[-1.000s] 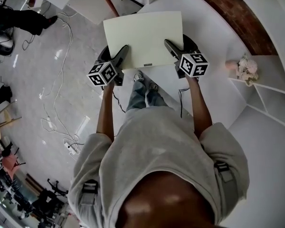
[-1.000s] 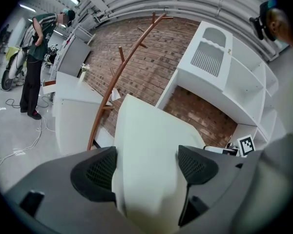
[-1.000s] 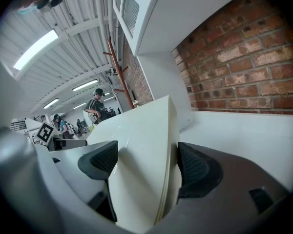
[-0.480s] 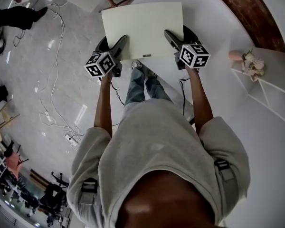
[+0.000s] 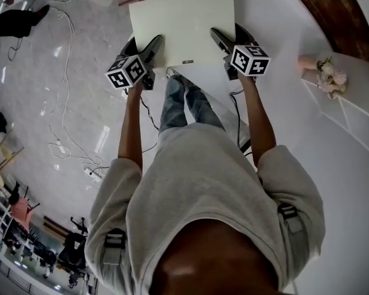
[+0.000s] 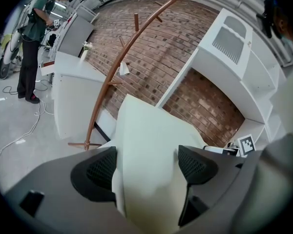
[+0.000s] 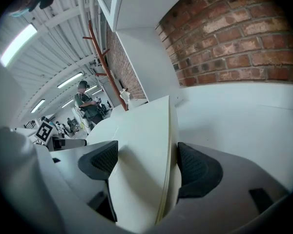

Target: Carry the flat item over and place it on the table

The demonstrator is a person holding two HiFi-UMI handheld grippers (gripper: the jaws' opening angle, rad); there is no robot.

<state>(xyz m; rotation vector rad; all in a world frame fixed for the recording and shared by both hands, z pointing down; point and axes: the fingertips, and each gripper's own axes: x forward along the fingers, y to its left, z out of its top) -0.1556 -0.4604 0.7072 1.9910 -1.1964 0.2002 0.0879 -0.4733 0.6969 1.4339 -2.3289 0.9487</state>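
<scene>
The flat item (image 5: 181,28) is a cream panel with a small dark mark at its near edge, held level between both grippers. My left gripper (image 5: 152,47) is shut on its left edge and my right gripper (image 5: 218,39) on its right edge. The panel hangs partly over the white table (image 5: 277,35). In the left gripper view the flat item (image 6: 146,165) fills the gap between the jaws of the left gripper (image 6: 146,167). In the right gripper view the flat item (image 7: 141,150) shows edge-on in the right gripper (image 7: 146,162), above the white table (image 7: 234,116).
A brown wooden coat stand (image 6: 122,67) rises ahead on the left, before a brick wall (image 7: 234,38). White shelving (image 6: 234,57) stands to the right, with a small flower bunch (image 5: 329,72) on it. Cables (image 5: 64,103) trail over the grey floor. A person (image 6: 34,38) stands far left.
Both grippers have carried the flat item forward, farther over the white table. The person's legs have stepped after it. Both grips are unchanged.
</scene>
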